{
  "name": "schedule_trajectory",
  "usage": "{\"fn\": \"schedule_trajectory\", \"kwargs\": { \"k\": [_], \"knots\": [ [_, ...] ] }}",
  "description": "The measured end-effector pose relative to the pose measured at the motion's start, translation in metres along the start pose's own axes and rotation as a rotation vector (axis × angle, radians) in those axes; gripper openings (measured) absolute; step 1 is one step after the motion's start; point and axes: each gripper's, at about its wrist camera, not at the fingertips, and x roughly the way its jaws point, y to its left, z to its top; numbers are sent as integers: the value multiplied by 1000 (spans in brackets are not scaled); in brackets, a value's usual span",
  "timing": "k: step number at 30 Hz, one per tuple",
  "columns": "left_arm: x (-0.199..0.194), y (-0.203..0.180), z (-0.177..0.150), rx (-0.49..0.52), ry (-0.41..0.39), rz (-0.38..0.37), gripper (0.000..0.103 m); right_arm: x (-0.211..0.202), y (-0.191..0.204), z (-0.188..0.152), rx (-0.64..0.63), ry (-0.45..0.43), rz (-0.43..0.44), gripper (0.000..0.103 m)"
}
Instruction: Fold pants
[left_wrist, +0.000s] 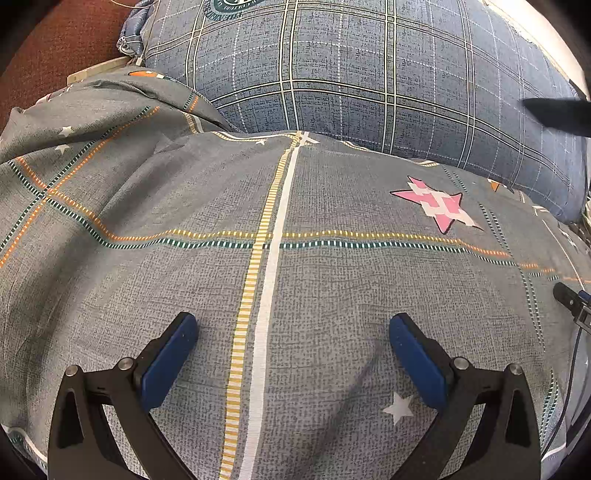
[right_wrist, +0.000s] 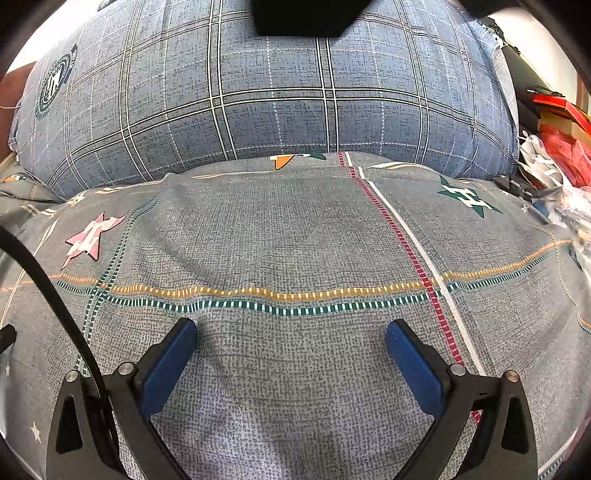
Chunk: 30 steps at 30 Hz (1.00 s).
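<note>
No pants show clearly in either view. A black shape (right_wrist: 306, 16) lies at the top of the blue plaid pillow (right_wrist: 277, 92), and a dark pointed shape (left_wrist: 554, 114) crosses the pillow (left_wrist: 351, 66) at the right; I cannot tell whether either is the pants. My left gripper (left_wrist: 293, 321) hangs open over the grey patterned quilt (left_wrist: 332, 280), with nothing between its blue pads (left_wrist: 170, 362). My right gripper (right_wrist: 291, 328) is open too, over the same quilt (right_wrist: 295, 236), holding nothing.
The quilt carries a pink star (left_wrist: 439, 205) and a green star (right_wrist: 469, 197). Red bags and clutter (right_wrist: 561, 155) sit beyond the bed's right side. A brown surface (left_wrist: 62, 48) lies at the far left. A black cable (right_wrist: 48, 280) crosses the right wrist view.
</note>
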Motion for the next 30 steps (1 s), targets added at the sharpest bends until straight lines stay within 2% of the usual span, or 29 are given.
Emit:
{"fn": "schedule_trajectory", "kwargs": {
  "k": [24, 28, 30],
  "knots": [
    [0, -2, 0, 2, 1, 5, 103, 2, -6, -1, 0, 0, -1, 103],
    [-4, -1, 1, 25, 33, -6, 103, 2, -3, -1, -5, 5, -6, 103],
    [-10, -1, -2, 22, 52, 11, 103, -2, -1, -1, -5, 16, -7, 103]
  ]
}}
